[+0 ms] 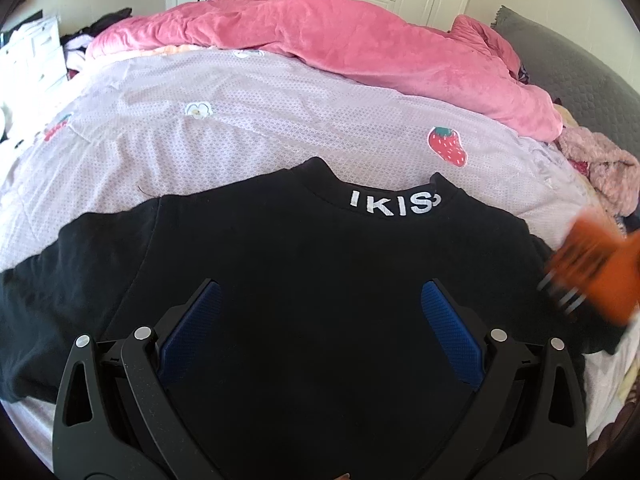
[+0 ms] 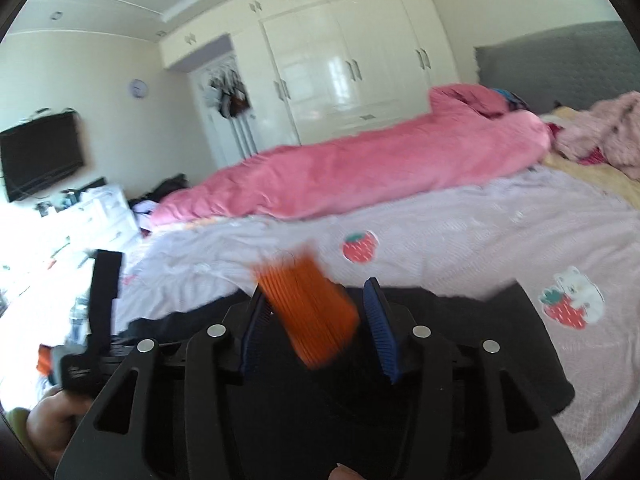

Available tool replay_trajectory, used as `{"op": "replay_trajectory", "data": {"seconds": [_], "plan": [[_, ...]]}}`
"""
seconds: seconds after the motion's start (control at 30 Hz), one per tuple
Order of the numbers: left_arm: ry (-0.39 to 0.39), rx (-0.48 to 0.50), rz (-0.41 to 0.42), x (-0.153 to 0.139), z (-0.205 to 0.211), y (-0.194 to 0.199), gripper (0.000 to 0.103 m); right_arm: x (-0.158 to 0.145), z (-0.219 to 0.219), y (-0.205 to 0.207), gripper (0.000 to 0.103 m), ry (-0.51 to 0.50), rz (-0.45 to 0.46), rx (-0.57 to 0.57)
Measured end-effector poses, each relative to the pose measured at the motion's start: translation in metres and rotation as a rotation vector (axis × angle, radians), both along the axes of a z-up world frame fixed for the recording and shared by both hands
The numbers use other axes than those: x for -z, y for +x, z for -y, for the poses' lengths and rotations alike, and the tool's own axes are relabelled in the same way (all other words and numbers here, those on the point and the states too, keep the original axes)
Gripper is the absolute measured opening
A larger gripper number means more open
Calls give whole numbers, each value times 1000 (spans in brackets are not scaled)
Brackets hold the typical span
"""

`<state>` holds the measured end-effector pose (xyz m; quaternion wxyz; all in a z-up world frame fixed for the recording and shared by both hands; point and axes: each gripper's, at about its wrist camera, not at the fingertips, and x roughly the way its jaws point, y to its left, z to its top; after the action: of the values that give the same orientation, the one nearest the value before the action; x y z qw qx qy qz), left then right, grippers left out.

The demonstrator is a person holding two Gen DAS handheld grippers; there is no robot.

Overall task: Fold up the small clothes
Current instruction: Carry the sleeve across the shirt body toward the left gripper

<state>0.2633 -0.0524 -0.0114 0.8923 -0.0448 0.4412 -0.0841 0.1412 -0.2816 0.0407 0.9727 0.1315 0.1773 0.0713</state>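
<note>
A black top [image 1: 304,248] with white letters on its collar lies flat on the bed, collar away from me. My left gripper [image 1: 320,284] hovers over its middle, open, with nothing between the blue pads [image 1: 192,332]. In the right wrist view the same black top [image 2: 480,320] lies under my right gripper [image 2: 316,286]. A blurred orange ribbed thing [image 2: 308,312] sits tilted between its jaws, leaning toward the left pad with a gap to the right pad [image 2: 380,328]. The same orange blur [image 1: 592,264] shows at the right edge of the left wrist view.
The lilac sheet [image 1: 248,128] with strawberry prints covers the bed. A pink quilt [image 1: 340,44] is heaped along the far side, fluffy pink clothes [image 1: 600,168] at the right. White wardrobes [image 2: 340,64] stand behind. A hand [image 2: 52,420] holds the other gripper at the lower left.
</note>
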Motion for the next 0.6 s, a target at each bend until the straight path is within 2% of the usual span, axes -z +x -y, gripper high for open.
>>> {"op": "replay_trajectory", "data": {"seconds": [0.13,0.3,0.5,0.53,0.6], "plan": [[-51,21,-33,3,0,-1,94,-4,7,-5,49,-15,3,11],[-113,78,-84,7,8,-6,94,1,25,4,51,-33,-73,73],[-250,202,-131,9,34,-25,94,12,48,7,58,-31,-145,165],[-258,212,-139,9,38,-28,93,13,53,7,58,-25,-154,184],[-262,229,-148,9,49,-33,81,15,60,6,58,-13,-161,206]]}}
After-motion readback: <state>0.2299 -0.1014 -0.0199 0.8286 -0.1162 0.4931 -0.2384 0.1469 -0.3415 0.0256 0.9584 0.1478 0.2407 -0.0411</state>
